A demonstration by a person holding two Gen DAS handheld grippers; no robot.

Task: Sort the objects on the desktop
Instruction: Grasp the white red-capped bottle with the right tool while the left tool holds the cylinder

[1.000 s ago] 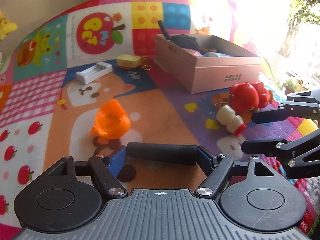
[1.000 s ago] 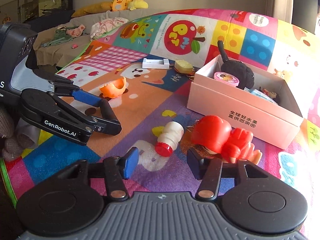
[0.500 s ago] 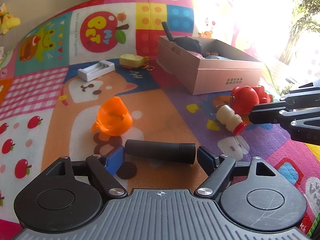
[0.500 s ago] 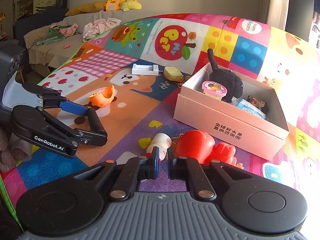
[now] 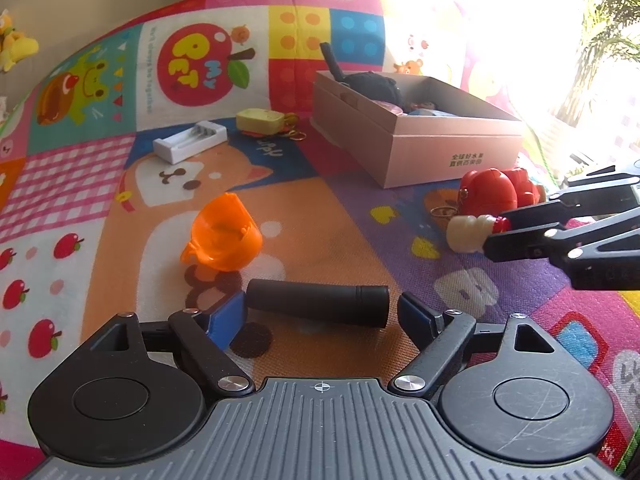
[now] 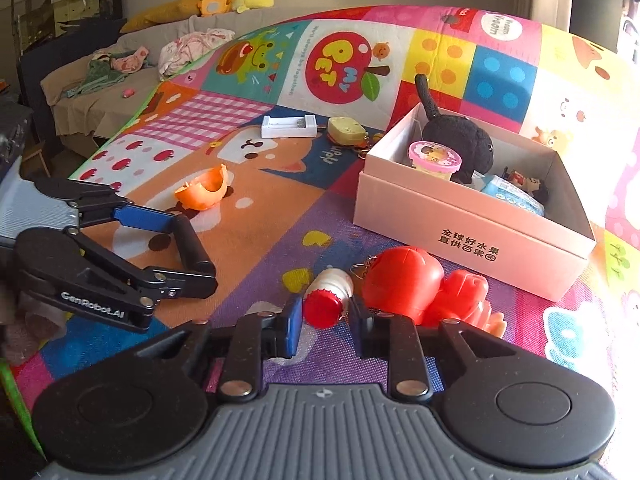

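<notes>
right gripper (image 6: 325,322) clamped on the red cap of the small white bottle (image 6: 330,296) lying on the mat, light and hard, cap slick so take the ribbed body; left gripper (image 5: 322,312) opening around the black cylinder (image 5: 318,305); pink box (image 6: 472,236) beyond.

Glare washes out the mat's (image 5: 280,216) far right corner beyond the box (image 5: 440,148).

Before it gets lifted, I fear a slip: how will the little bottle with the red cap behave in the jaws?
The little bottle looks light and hard. Gripped only at its round red cap, it may pivot. Lying sideways, it would probably roll if dropped.
</notes>
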